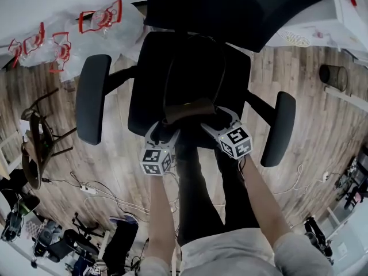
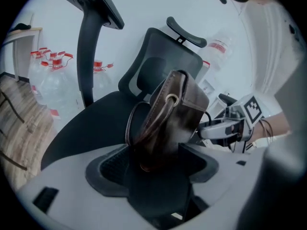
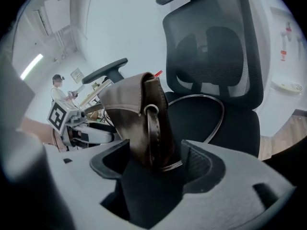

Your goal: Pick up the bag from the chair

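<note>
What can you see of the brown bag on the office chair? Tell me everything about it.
The bag looks like dark brown leather, slightly glossy, with a folded-over top and stitched edges. A metal ring at its end holds a thin strap that loops back over the seat. It stands upright on the black chair seat, near the front edge. The left hand-held gripper and the right hand-held gripper each straddle one end, jaws open.

We record shrink-wrapped water bottles [image 1: 109,27] at upper left, a dark bin [image 1: 334,77] at upper right, and a power strip [image 1: 87,189] on the wooden floor [image 1: 299,68], lower left.
</note>
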Demonstrator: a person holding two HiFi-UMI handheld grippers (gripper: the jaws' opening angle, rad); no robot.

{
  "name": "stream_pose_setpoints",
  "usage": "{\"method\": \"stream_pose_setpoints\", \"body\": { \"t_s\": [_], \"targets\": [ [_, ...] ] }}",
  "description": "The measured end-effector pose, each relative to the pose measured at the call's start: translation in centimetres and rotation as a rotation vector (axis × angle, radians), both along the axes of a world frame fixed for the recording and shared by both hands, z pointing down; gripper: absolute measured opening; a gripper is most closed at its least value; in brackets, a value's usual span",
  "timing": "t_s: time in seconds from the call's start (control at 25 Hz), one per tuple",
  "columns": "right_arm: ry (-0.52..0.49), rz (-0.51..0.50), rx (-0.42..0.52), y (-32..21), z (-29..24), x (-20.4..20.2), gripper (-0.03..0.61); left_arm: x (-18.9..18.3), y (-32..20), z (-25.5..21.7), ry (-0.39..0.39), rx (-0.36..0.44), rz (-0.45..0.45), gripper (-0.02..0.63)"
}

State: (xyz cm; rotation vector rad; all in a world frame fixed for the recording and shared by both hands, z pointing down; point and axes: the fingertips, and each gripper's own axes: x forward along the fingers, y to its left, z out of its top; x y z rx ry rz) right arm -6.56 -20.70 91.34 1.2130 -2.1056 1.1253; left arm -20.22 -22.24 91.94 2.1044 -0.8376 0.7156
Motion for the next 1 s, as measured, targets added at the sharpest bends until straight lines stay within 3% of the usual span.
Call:
{"method": "stream_pose_setpoints", "body": {
  "t_s": [0.16, 0.32, 0.52, 0.64, 0.84, 1.0],
  "targets": [
    [-0.011, -0.032, 0.062, -0.1, 1.3, -0.1, 0.376, 0.9, -0.1, 1.6, -0.048, 0.050, 0.118, 0.313],
    [-0.012, -0.099, 0.035, 0.3, 3.5, -0.7, 0.421, 1.2, -0.9, 2.9, -0.086, 0.110, 0.229, 0.333],
    [0.010, -0.171, 0.002, 0.6, 5.4, -1.7, 0.431, 2.0, -1.0, 4.5, -0.086, 0.097, 0.326, 0.339],
    [0.050, -0.183, -0.014, 0.7, 6.3, -1.6, 0.383, 2.5, -1.0, 4.9, -0.066, 0.091, 0.343, 0.339],
    [0.031, -0.128, -0.017, 0.3, 6.8, -2.3, 0.288, 2.7, -1.0, 5.8, -0.066, 0.083, 0.338, 0.337],
    [0.040, -0.107, -0.005, 0.0, 6.2, -2.7, 0.264, 2.5, -1.4, 5.3, -0.062, 0.098, 0.324, 0.316]
  ]
}}
